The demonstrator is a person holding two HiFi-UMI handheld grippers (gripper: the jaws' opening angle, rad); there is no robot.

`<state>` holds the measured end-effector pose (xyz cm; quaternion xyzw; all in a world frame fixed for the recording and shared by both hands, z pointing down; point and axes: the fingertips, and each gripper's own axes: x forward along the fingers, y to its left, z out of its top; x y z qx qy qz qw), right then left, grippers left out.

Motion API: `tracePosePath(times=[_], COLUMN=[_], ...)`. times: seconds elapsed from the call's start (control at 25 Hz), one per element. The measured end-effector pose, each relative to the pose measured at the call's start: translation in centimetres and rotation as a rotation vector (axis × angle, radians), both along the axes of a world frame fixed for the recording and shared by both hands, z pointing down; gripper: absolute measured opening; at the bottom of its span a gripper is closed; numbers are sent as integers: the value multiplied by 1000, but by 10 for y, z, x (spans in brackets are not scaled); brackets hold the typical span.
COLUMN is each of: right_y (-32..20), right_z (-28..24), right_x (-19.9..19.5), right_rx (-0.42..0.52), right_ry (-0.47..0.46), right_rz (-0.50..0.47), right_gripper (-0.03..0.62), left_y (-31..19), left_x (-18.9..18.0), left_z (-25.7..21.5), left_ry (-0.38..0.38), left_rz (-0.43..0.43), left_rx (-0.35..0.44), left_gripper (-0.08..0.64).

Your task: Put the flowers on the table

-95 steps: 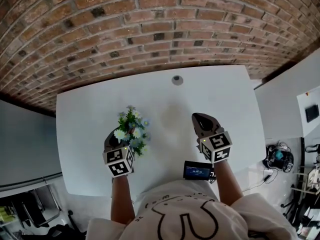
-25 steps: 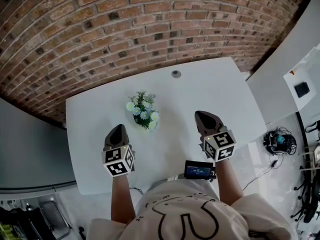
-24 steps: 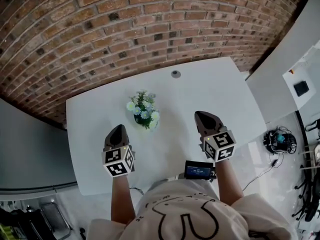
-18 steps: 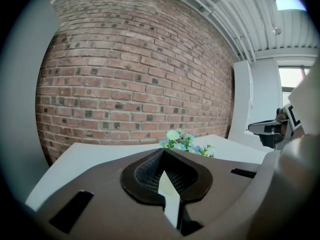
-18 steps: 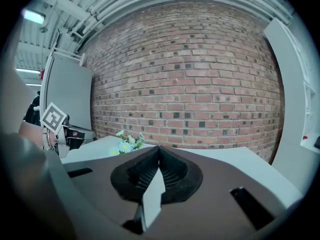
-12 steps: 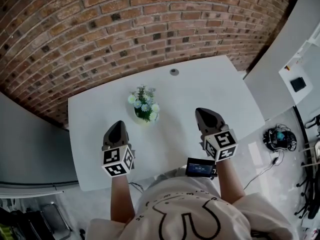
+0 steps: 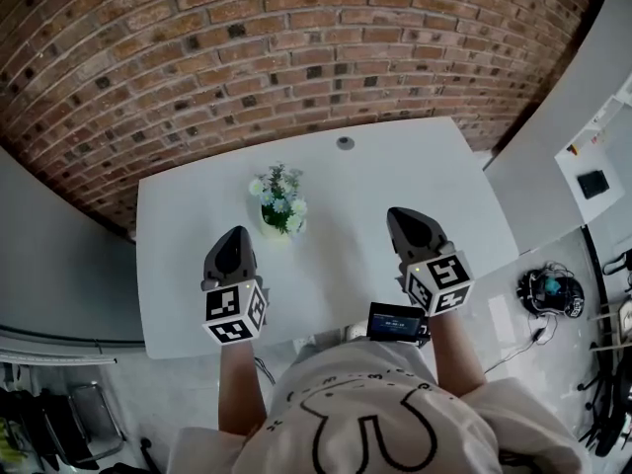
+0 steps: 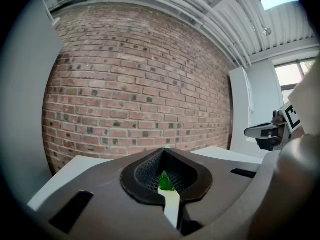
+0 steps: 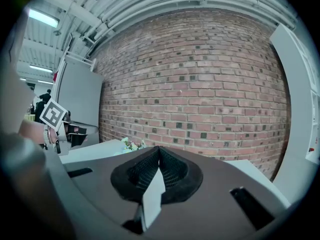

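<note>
The flowers [image 7: 276, 197] stand upright in a little pale pot [image 7: 274, 229] on the white bench [image 7: 415, 171], and no claw touches them. The left claw [image 7: 233, 242] hangs over the bench near the flowers, on the side closer to the person and a bit to their left. Its two jaws are pressed together and hold nothing. In the left gripper view, a tiny bit of green from the flowers peeps through the thin slit between the jaw tips. The right claw [image 7: 406, 221] is well apart from the flowers, off to their right and closer to the person. Its jaws are pressed together too, with nothing in them. In the right gripper view the flowers look small and sit off to the left of the jaws. A small round grey thing [image 7: 345, 142] sits on the bench beyond the flowers, toward the brick wall [image 7: 247, 57]. The brick wall rises behind the flowers, past the far edge of the bench. A small dark box with a lit screen [image 7: 395, 320] sits at the person's waist, far on the near side of the flowers. The person wears a pale shirt [image 7: 365, 413] with dark lines on it.
</note>
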<state>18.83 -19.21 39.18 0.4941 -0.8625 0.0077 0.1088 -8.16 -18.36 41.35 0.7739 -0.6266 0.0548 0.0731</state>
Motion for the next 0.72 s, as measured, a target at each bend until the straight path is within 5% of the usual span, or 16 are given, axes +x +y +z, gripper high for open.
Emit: tracePosePath(times=[0.72], right_y=[-24], right_z=[-21], right_x=[14], right_rx=[57], right_ry=[-28], right_rz=[-32], right_gripper=[17], left_y=[-15], left_x=[13], left_z=[-28], left_ry=[-30], left_rz=[-34], left_rx=[71], left_gripper=[12])
